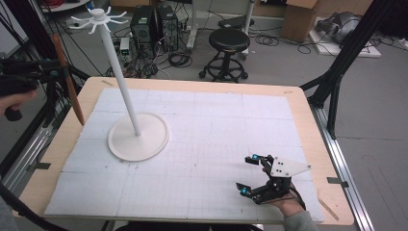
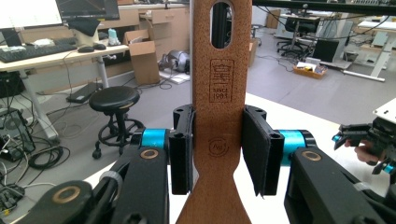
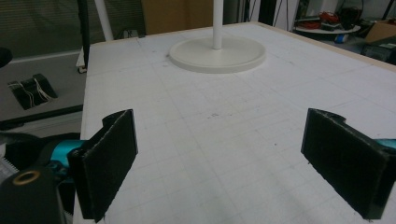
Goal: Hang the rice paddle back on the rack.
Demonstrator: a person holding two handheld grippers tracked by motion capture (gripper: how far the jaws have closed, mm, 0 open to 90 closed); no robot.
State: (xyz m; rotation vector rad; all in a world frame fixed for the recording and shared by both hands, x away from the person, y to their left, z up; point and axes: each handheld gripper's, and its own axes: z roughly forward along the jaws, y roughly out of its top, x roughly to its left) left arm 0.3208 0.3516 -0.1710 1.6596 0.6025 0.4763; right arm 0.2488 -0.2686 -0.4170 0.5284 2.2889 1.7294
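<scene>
Wooden spatula [image 2: 217, 116] upright, clamped between left tool [image 2: 217, 156] pads.

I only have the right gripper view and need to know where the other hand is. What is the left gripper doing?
Observer: The left gripper is shut on a wooden spatula, by its handle.
Operator: Where is it relative to the stand?
Observer: In the high view it is off the table's left edge, left of the stand.
Operator: Which way does the spatula hang?
Observer: Blade end down, over the table's left edge.
</scene>
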